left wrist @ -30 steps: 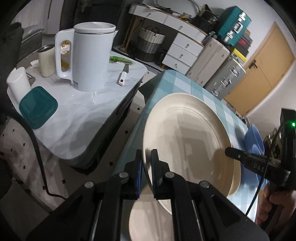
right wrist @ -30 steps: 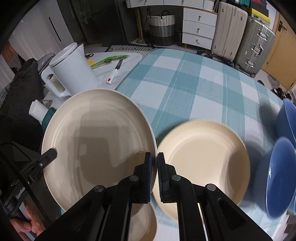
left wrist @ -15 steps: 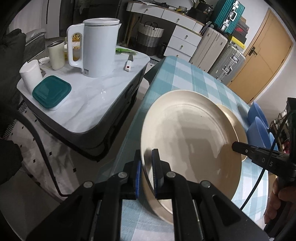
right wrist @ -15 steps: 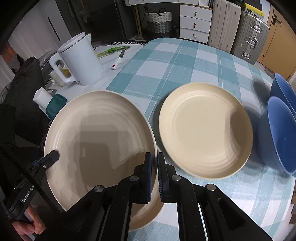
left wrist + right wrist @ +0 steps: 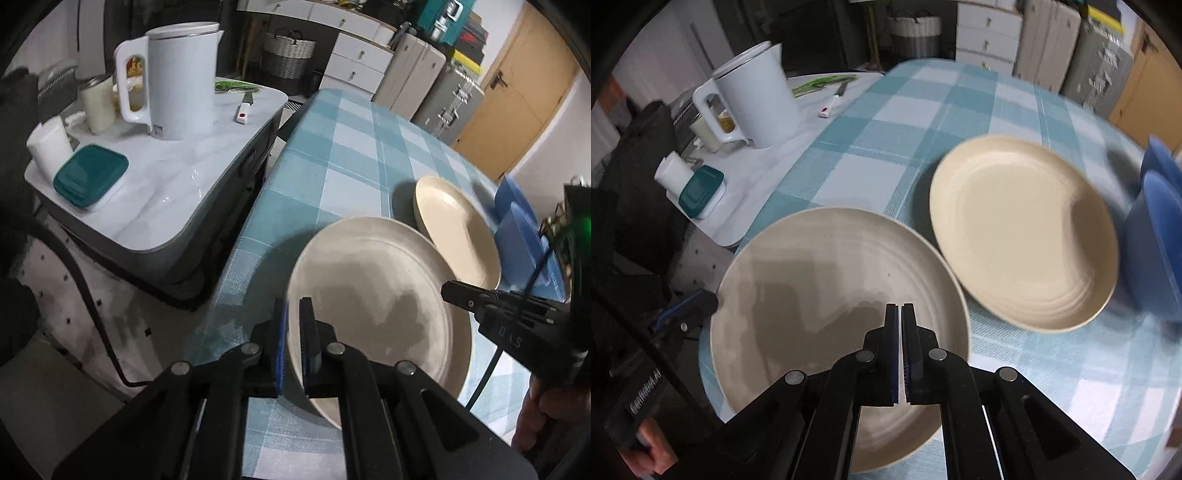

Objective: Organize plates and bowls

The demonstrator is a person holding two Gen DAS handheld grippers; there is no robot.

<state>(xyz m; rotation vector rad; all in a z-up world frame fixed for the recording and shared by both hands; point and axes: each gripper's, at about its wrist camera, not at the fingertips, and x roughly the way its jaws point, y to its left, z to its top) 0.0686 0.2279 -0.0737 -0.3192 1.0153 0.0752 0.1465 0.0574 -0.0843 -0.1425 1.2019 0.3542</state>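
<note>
So the left gripper [image 5: 293,334] was pinching the near-left rim of the big cream plate [image 5: 373,295], one finger on each side of the edge, in the lower middle of the left wrist frame. The plate looked tilted a bit, its far side low over the teal checked tablecloth [image 5: 343,155], and I couldn't tell if it was touching the cloth or not.

The right gripper [image 5: 899,350] sat at the bottom center of its own frame with the fingers pressed nearly together, just a sliver of a gap. It was right over the near edge of that same plate [image 5: 831,280], but whether it actually had the rim between the pads, honestly couldn't tell from that angle. In the left wrist view you could see it [image 5: 452,290] poking in from the right side, tip over the plate's right edge.

The smaller yellowish plate [image 5: 1023,232] lay flat on the cloth just right of the big one, toward the right middle of the frame, rims really close or slightly overlapping. Two blue bowls [image 5: 1160,229] were at the far right edge, just beside that small plate, pretty blurred.

Off in the upper left, on the white side table [image 5: 166,184], stood a white kettle [image 5: 181,79], with a teal-lidded container [image 5: 90,177] and a white cylinder [image 5: 50,146] closer to the left edge.
</note>
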